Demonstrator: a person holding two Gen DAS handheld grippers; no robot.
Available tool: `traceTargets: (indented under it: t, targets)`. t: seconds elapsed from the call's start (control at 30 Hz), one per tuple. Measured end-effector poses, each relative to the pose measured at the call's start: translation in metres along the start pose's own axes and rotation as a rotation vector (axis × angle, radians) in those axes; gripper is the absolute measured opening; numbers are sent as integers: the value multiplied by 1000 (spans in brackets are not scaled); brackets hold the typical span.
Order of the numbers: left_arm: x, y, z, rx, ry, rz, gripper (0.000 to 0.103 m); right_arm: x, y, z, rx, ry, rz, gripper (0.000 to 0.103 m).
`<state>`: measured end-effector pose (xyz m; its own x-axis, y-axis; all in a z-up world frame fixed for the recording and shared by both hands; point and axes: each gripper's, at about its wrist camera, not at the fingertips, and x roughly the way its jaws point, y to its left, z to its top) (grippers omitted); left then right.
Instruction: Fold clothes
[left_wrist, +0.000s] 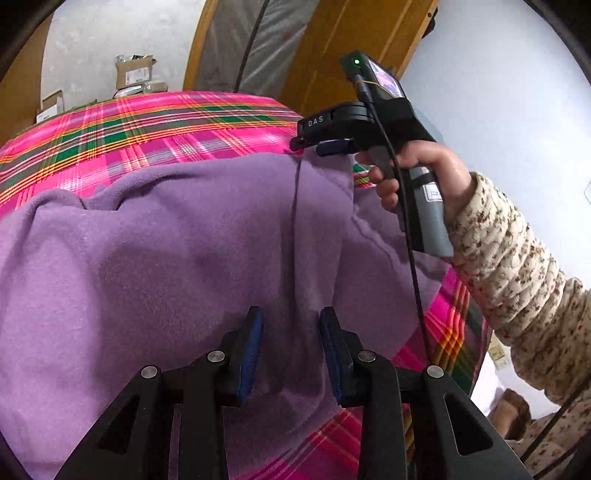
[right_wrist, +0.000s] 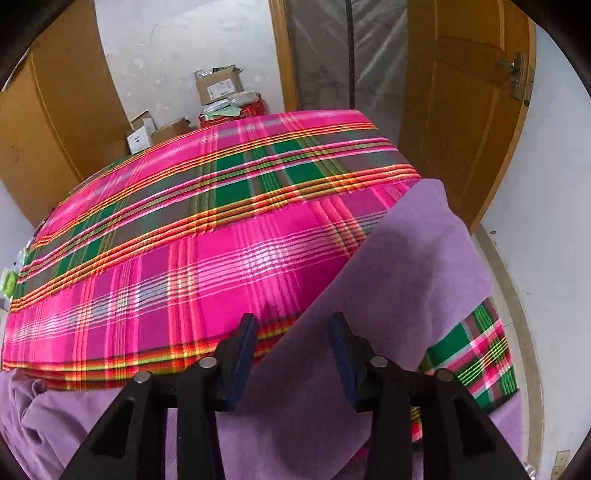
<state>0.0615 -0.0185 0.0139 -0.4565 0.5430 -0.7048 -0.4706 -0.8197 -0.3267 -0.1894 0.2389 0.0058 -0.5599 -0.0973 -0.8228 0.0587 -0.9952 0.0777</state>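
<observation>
Purple fleece garment (left_wrist: 155, 258) lies rumpled on the plaid cloth (right_wrist: 166, 258), one part doubled over near the right side, so folding looks partway, with smoothing and further folds left. Left gripper (left_wrist: 291, 354) hangs with jaws apart above its near portion. Right gripper (right_wrist: 293, 360) is also spread, holding nothing, over the turned-back strip.

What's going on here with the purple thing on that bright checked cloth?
A person is folding a purple fleece garment spread on a pink plaid cloth. The left gripper hovers open above the fleece's middle. The right gripper, also open, sits over a far part of the fleece. Neither is gripping fabric right now.
</observation>
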Motion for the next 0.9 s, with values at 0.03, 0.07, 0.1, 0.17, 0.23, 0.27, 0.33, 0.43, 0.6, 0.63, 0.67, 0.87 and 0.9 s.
traceTargets:
  t: [0.03,0.07,0.1,0.17,0.23,0.27,0.33,0.43,0.6,0.63,0.67,0.87,0.9]
  targets:
    - [1,0,0,2,1,1,33,0,-1,0,6,5,-18,25]
    - [1,0,0,3,2,2,33,1,-4,1,17,12,-32,17]
    - [2,0,1,5,2,3,33,2,-7,1,28,19,-35,11]
    - [3,0,2,7,2,6,33,0,-13,1,39,14,-32,4]
    - [3,0,2,8,4,11,33,-9,-17,-2,40,-10,-32,3]
    - [4,1,3,7,4,15,33,-14,-20,-3,41,-23,-32,3]
    - [6,0,3,10,4,25,33,-22,-25,-5,46,-47,-34,3]
    - [6,-7,2,37,3,56,33,-38,-38,-10,82,-77,-25,3]
    - [8,-20,-1,96,-8,126,33,-66,-60,-27,138,-130,4,3]
    - [9,-21,-1,103,-9,136,33,-70,-65,-31,145,-142,10,3]
    - [11,-23,-1,111,-10,147,33,-74,-68,-34,152,-153,18,3]
    - [7,-27,-4,115,-18,159,33,-90,-91,-57,207,-185,46,2]
    - [7,-27,-3,111,-19,159,33,-92,-96,-62,218,-187,50,3]
